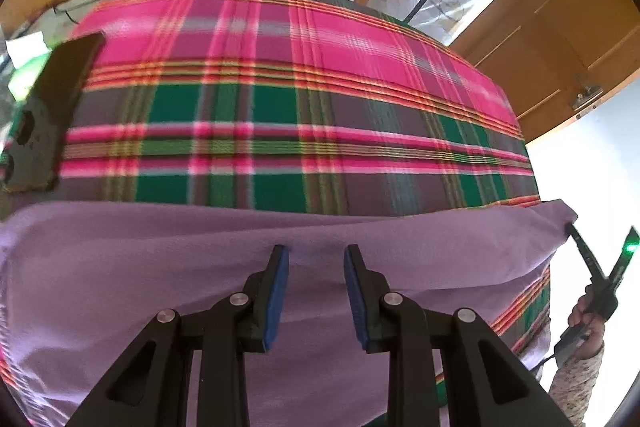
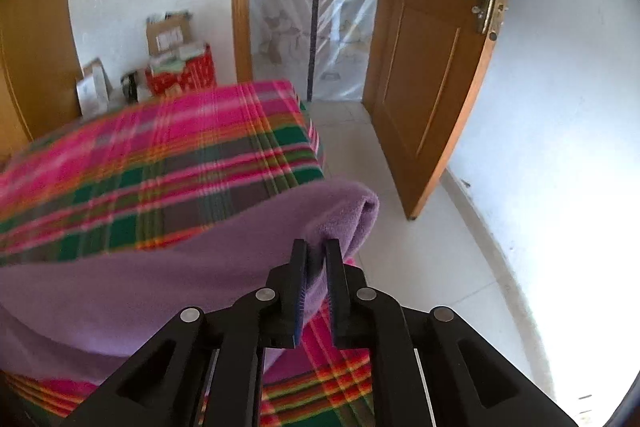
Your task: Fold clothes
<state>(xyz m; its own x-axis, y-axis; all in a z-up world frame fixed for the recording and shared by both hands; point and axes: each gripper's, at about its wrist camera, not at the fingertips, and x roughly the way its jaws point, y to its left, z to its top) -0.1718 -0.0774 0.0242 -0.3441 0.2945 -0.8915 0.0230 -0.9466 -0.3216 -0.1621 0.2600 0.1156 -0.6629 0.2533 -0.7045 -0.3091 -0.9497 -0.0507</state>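
Left claw (image 1: 316, 255): jaws apart, empty, above the lilac garment (image 1: 200, 267).
Right claw (image 2: 316, 247): clamped on the garment's folded corner.
Bench (image 1: 280, 87): covered by plaid blanket.

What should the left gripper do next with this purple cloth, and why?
Probably close the left gripper on the purple cloth beneath it. Its fingers stand open over the fabric and hold nothing, while the right gripper is already shut on the cloth's corner beyond the edge of the plaid blanket. Gripping both ends would likely let the fold carry evenly.
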